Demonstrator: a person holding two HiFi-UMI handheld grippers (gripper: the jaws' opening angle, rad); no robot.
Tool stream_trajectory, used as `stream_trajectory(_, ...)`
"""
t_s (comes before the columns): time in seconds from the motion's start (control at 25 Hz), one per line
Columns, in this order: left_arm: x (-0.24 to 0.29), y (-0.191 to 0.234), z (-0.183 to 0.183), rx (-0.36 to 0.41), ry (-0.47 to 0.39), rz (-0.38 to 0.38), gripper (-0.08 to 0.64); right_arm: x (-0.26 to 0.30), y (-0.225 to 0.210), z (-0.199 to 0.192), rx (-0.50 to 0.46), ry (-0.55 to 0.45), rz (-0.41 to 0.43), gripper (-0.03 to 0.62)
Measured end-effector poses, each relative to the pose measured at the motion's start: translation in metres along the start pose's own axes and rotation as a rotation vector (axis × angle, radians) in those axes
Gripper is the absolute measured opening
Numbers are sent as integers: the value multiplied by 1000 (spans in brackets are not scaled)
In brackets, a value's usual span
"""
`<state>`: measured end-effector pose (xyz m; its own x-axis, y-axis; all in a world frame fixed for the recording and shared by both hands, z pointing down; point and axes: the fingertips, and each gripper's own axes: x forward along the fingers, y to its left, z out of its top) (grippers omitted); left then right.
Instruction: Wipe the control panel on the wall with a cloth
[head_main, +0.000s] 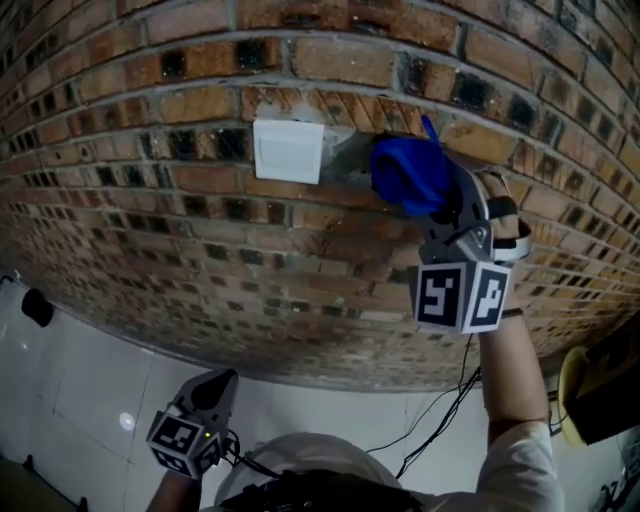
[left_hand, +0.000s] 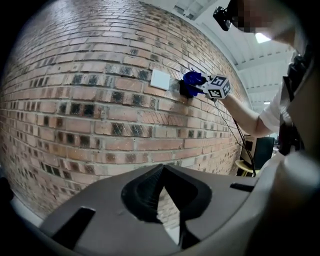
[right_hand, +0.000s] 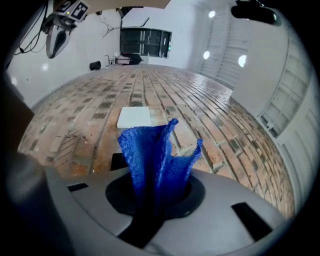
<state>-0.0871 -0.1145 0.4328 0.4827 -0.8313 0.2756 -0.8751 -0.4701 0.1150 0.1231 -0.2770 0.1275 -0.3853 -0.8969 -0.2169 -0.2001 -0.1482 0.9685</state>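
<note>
- Here, a blue cloth (right_hand: 155, 155) is clamped between the jaws of the right gripper (right_hand: 157, 195), its loose folds standing out past the tips.
- The cloth is held up at the brick wall (head_main: 200, 250), just beside the right edge of the white control panel (head_main: 288, 150).
- The left gripper (left_hand: 162, 172) is held low, well apart from the panel; its jaws are closed tip to tip with nothing between them.

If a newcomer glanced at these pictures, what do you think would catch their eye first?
The bright blue cloth, clamped in the right hand-held gripper, stands out against the brick wall, just right of the white panel. Next comes that panel, a smooth square set among the bricks. The left hand-held gripper hangs low, shut and empty.
</note>
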Motion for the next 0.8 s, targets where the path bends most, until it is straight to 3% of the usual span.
stream_trajectory(0.12, -3, 9, 1, -10, -7, -24, 1, -2, 10, 1, -38, 51, -15, 87)
stream_trajectory(0.36, -7, 22, -1, 17, 4, -58, 2, -8, 46, -2, -56, 110, 33, 87)
stream_trajectory(0.8, -9, 20, -1, 7, -3, -119, 0, -15, 126, -28, -39, 189, 239, 89)
